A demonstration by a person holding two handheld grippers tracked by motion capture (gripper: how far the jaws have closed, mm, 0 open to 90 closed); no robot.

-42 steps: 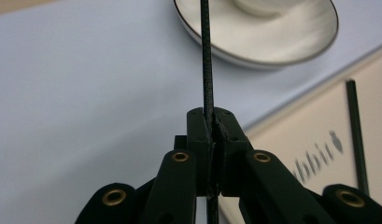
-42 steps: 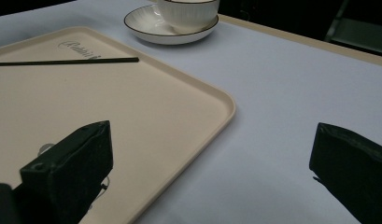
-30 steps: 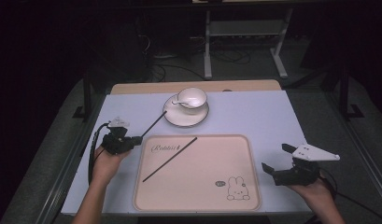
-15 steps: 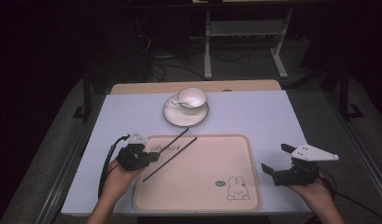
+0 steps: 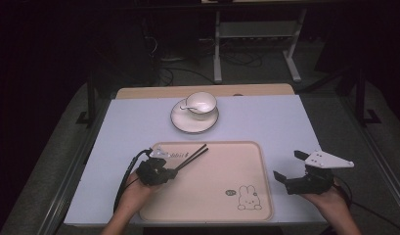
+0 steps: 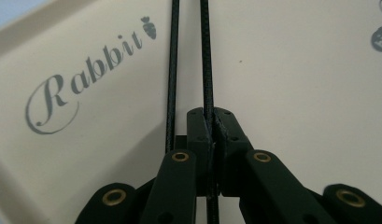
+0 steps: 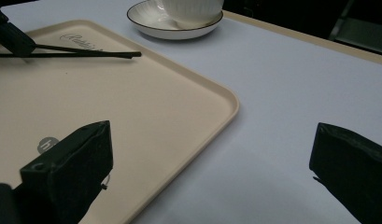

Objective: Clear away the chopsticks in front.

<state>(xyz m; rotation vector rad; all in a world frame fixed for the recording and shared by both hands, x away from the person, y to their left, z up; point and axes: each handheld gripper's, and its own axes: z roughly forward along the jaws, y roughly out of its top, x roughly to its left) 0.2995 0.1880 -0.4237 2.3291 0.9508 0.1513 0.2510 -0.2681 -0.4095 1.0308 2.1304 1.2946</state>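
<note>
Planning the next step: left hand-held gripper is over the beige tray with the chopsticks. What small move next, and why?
Probably lower the held black chopstick flat beside the second black chopstick on the beige rabbit-print plastic tray, then open. The left hand-held gripper pinches just one stick, its jaws closed on it; the other lies alongside, outside the jaws, with both over the tray.

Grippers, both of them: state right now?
Left gripper: shut on one black chopstick; the second chopstick lies beside the jaws, over the tray.
Right gripper: open, holding nothing.

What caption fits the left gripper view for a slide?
Left gripper shut on one black chopstick, second chopstick beside it, above the beige tray.
</note>
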